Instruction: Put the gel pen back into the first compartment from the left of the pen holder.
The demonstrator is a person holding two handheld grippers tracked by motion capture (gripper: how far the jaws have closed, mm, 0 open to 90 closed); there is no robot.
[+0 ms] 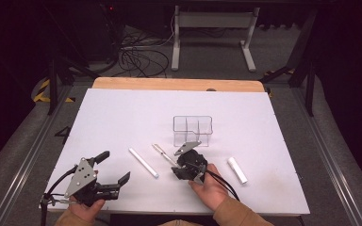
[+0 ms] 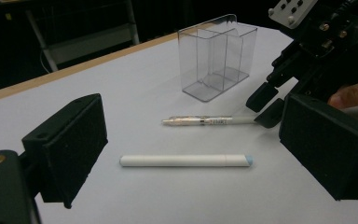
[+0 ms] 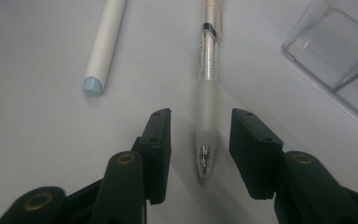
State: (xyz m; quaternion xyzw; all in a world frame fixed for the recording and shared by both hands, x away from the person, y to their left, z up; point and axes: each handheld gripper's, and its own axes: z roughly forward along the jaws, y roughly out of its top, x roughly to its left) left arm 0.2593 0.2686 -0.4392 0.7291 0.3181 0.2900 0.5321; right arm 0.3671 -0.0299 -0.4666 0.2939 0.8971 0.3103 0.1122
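- Fingers of the right gripper (image 3: 200,149) stand narrowly apart astride the clear pen (image 3: 208,100), its tip end between the pads, neither pad visibly touching it.
- Left gripper (image 1: 114,170) is spread wide, holding nothing.
- Judgement: pen is light, rigid, smooth, likely to roll; grip the frosted sleeve between the pads.
- White marker (image 3: 101,49) lies left of the fingers; clear organizer (image 3: 340,56) beyond, right.

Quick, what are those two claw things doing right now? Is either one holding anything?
Left gripper: open, holding nothing.
Right gripper: open, its jaws on either side of the clear pen's tip, not yet closed on it.
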